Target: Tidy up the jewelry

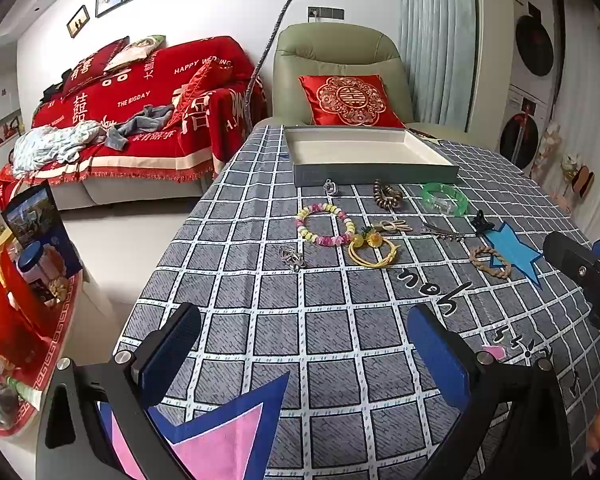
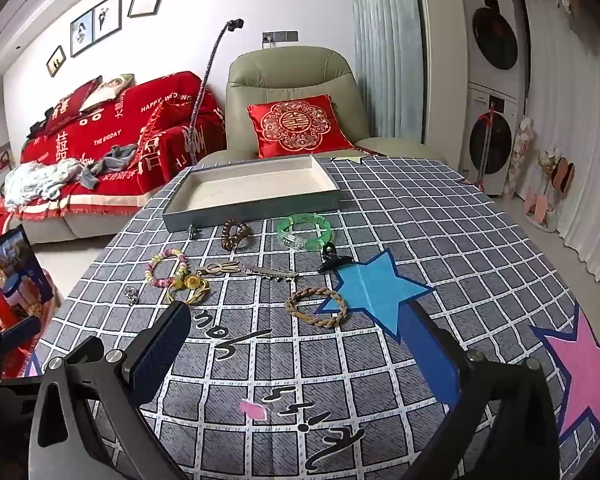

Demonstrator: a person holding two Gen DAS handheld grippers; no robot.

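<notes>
While both sets of jaws stand wide apart with nothing between them, the left gripper [image 1: 304,344] and right gripper [image 2: 296,344] hover over the near part of the desk [image 2: 440,216], tilted downward, touching none of the jewelry. Blue pads face inward on each finger.

Desk is covered by a grey checked cloth [image 1: 340,320] with star patches. Jewelry lies loose in a scatter across the middle of it, well ahead of both grippers:
- braided brown bracelet [image 2: 317,307], nearest the right gripper, overlapping the edge of the blue star patch [image 2: 374,286]
- black claw clip [image 2: 332,258] just beyond the star
- green bangle [image 2: 305,232], close to the tray
- brown coiled hair tie [image 2: 235,234], left of the bangle
- silver hair clip [image 2: 270,274], mid-scatter
- beige knotted cord [image 2: 220,268] beside it
- pastel bead bracelet [image 1: 324,224], left side
- yellow cord bracelet [image 1: 374,246] with a flower charm, touching the bead bracelet
- small silver piece [image 1: 292,258], nearest the left gripper
- another small silver piece [image 1: 331,187] against the tray wall

Shallow grey tray [image 1: 432,156], white inside, sits at the far end of the desk, nothing in it.

Beyond: green armchair [image 1: 332,52] with red cushion [image 1: 350,100], sofa under a red throw [image 1: 148,96].
</notes>
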